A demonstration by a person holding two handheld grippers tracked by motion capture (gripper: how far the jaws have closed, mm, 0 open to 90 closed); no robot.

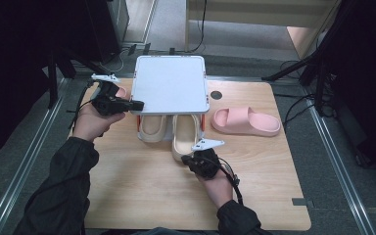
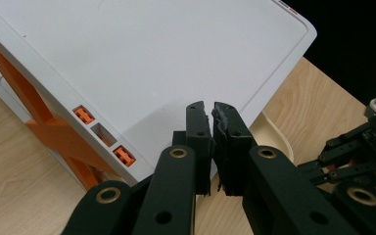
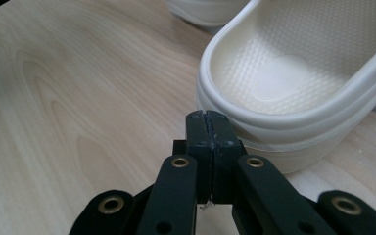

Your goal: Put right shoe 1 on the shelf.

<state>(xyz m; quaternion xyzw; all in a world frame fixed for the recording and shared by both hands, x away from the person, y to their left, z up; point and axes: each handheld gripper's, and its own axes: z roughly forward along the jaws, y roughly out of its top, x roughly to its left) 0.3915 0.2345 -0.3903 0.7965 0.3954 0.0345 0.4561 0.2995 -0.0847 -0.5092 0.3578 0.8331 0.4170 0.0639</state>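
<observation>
Pressing my right gripper [image 3: 208,117], jaws closed on nothing, against the heel of the cream slipper [image 3: 293,83], I see that slipper sticking out from under the white rack [image 1: 170,83] on the wooden table [image 1: 142,191]. My left gripper [image 2: 211,110], jaws nearly together and empty, rests over the rack's left edge. A second cream slipper [image 1: 152,128] lies beneath the rack, and a pink slipper [image 1: 246,121] sits well to its right.

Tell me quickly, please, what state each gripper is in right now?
Left gripper: shut, holding nothing, its tips over the white rack top.
Right gripper: shut, holding nothing, its tips at the heel of the cream slipper.
</observation>
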